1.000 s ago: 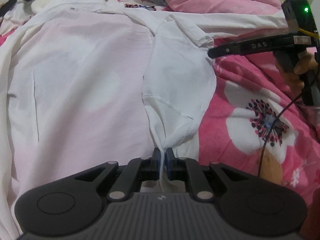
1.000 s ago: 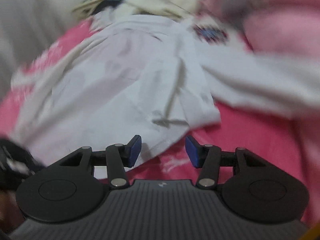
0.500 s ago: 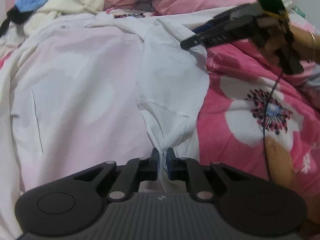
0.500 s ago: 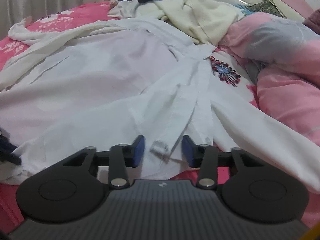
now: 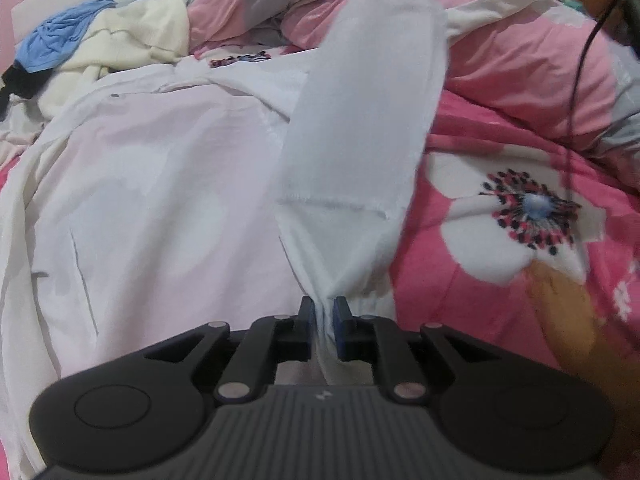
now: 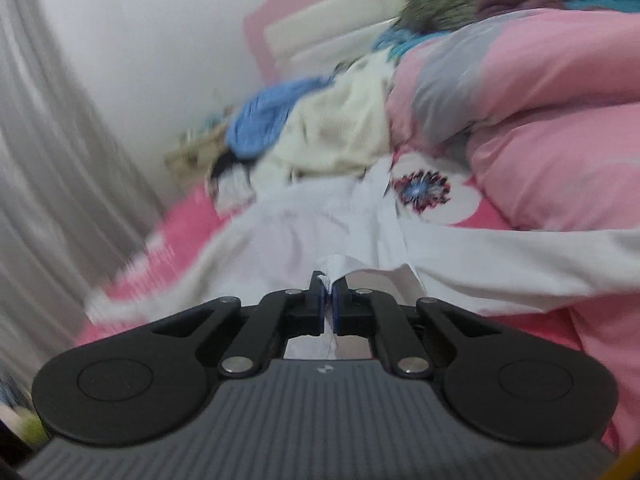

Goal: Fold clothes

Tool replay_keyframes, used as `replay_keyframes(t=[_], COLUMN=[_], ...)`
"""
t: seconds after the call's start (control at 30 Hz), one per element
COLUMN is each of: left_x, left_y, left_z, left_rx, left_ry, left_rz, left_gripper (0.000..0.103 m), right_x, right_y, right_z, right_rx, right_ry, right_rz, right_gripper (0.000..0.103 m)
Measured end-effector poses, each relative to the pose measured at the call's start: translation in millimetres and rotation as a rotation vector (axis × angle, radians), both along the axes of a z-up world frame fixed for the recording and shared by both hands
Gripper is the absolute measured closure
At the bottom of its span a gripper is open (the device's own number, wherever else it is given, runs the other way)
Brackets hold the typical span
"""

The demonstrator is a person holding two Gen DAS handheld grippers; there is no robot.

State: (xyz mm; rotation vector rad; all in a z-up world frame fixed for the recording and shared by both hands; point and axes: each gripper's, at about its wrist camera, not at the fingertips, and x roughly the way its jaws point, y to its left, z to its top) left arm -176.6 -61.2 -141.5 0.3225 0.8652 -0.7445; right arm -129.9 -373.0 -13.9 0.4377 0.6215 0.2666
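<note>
A white shirt [image 5: 160, 184] lies spread on the pink floral bedspread [image 5: 500, 280]. My left gripper [image 5: 323, 312] is shut on the near edge of the shirt's right front panel. That panel [image 5: 360, 128] is lifted into a taut strip rising to the top of the left wrist view. My right gripper [image 6: 328, 298] is shut on the panel's far corner and holds it above the bed; the rest of the shirt [image 6: 304, 232] lies below it. One white sleeve [image 6: 520, 264] stretches to the right.
A pile of cream [image 5: 132, 36] and blue clothes [image 5: 60, 40] lies at the bed's far left. A pink and grey duvet [image 6: 520, 92] is bunched at the back right. A grey curtain [image 6: 48, 160] hangs on the left. A black cable [image 5: 576, 80] hangs at the right.
My right gripper closed on the far corner of the shirt panel and lifted it off the bed. My left gripper kept its hold on the near edge.
</note>
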Motion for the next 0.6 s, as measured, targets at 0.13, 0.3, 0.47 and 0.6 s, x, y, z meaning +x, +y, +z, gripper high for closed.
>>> replay_keyframes(t=[0.13, 0.3, 0.47, 0.6], left_x=[-6.5, -15.8, -24.6, -30.6], left_y=[2.0, 1.1, -6.6, -14.1], left_z=[11.7, 20.4, 15.3, -0.6], left_rx=[-0.058, -0.119, -0.103, -0.045], left_ry=[0.010, 0.080, 0.146, 0.191], left_rz=[-0.072, -0.176, -0.277, -0.331], left_gripper=[0.096, 0.098, 0.096, 0.094], right_x=[-30.4, -66.0, -93.4, -114.0], right_y=[-32.4, -58.8, -74.5, -76.9], right_z=[25.9, 29.6, 6.1, -24.9], right_rx=[0.115, 0.070, -0.006, -0.078], right_ry=[0.038, 0.137, 0.304, 0.470], right_rz=[-0.109, -0.243, -0.337, -0.376], right_gripper=[0.101, 0.101, 0.101, 0.101])
